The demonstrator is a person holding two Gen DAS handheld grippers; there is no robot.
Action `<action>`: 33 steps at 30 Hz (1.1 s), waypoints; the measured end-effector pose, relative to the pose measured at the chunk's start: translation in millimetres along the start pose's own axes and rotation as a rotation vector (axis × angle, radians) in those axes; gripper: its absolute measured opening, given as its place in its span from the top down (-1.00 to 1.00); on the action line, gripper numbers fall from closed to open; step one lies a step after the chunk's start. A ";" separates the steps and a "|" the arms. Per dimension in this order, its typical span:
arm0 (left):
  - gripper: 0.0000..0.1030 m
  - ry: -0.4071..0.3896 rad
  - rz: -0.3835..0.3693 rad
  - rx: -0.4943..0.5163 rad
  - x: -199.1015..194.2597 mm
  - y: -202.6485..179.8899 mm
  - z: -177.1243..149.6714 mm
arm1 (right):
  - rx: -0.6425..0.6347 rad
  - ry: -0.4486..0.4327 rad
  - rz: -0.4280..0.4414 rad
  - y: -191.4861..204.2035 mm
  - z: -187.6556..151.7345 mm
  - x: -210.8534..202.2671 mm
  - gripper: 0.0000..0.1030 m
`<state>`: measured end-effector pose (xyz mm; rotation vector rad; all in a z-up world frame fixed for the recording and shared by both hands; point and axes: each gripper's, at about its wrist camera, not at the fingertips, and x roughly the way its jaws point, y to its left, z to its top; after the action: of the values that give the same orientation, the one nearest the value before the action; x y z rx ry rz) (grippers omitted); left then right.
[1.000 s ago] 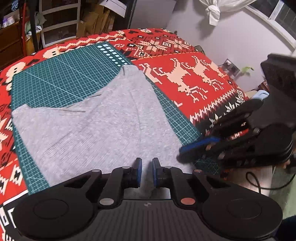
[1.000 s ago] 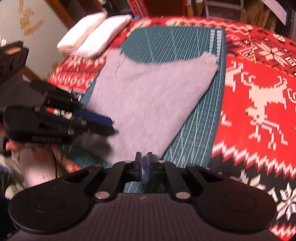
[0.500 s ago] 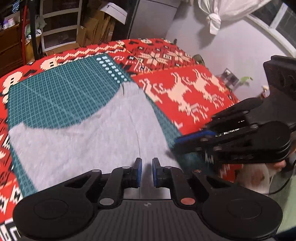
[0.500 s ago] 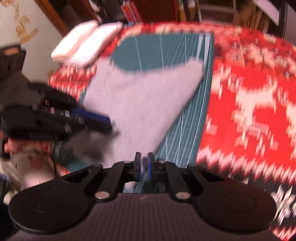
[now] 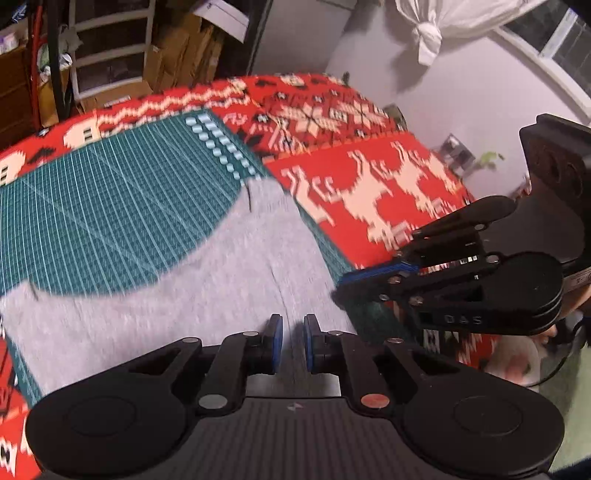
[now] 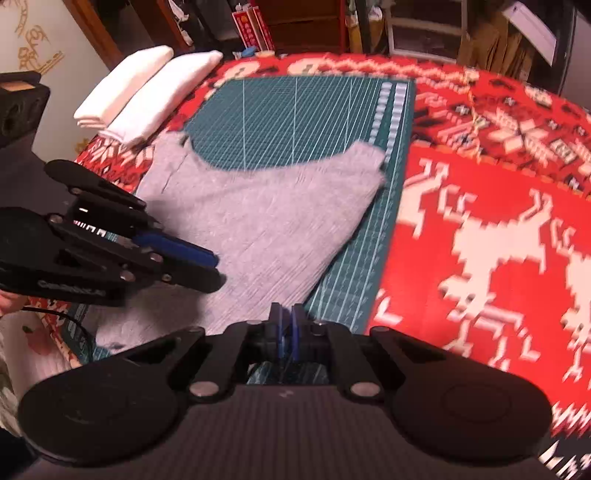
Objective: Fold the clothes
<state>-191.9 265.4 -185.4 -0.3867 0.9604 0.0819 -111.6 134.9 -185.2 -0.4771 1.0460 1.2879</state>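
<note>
Red patterned cloth [image 5: 373,192] with cream reindeer covered the bed-like surface, and a green cutting mat [image 5: 110,206] with a pale grid lay on top of it. Behind stood cardboard boxes [image 5: 184,59] and a white shelf frame [image 5: 107,44], with a knotted white curtain [image 5: 428,29] hanging against the wall.

A grey garment [image 5: 207,295] was spread over the near part of the mat, its far edge curving in a wide dip between two raised corners. In the right wrist view its right corner [image 6: 369,162] reached the row of pale squares along the mat's edge, and its left corner lay over the mat's border onto the red cloth. Two folded white cloths [image 6: 147,96] sat side by side at the far left corner, apart from the grey piece.

The left gripper [image 5: 293,341] was clamped on the garment's near edge, grey fabric showing in the narrow slot between its blue pads. The right gripper [image 6: 286,328] had its jaws nearly together at the garment's near right corner; it seemed to pinch the fabric there, though blur and the gripper's own body hid the contact. Each gripper appeared in the other's view, side by side along the near hem.
</note>
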 end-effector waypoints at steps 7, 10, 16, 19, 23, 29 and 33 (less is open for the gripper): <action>0.77 0.016 -0.009 -0.046 12.8 13.1 -2.1 | 0.020 -0.046 -0.001 -15.7 15.8 18.7 0.91; 0.78 -0.003 -0.013 -0.053 7.2 13.1 2.0 | 0.032 -0.021 -0.004 -19.9 15.1 17.5 0.88; 0.78 -0.012 0.009 -0.031 19.8 6.8 18.5 | 0.065 -0.077 -0.019 -33.7 38.2 22.0 0.88; 0.78 -0.002 0.018 -0.017 24.9 7.0 18.4 | 0.073 -0.090 -0.034 -41.7 50.2 32.0 0.88; 0.78 -0.001 0.012 -0.021 24.5 9.6 17.9 | 0.101 -0.110 -0.055 -58.4 61.5 42.6 0.88; 0.78 -0.004 0.024 -0.034 18.1 12.2 13.6 | 0.133 -0.133 -0.040 -70.1 68.0 41.4 0.88; 0.78 -0.012 0.042 -0.054 8.1 14.5 8.0 | 0.126 -0.137 -0.041 -63.3 65.6 30.5 0.88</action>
<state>-184.4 280.9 -192.0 -0.4155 0.9560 0.1489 -31.1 186.6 -194.5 -0.3088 0.9900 1.1931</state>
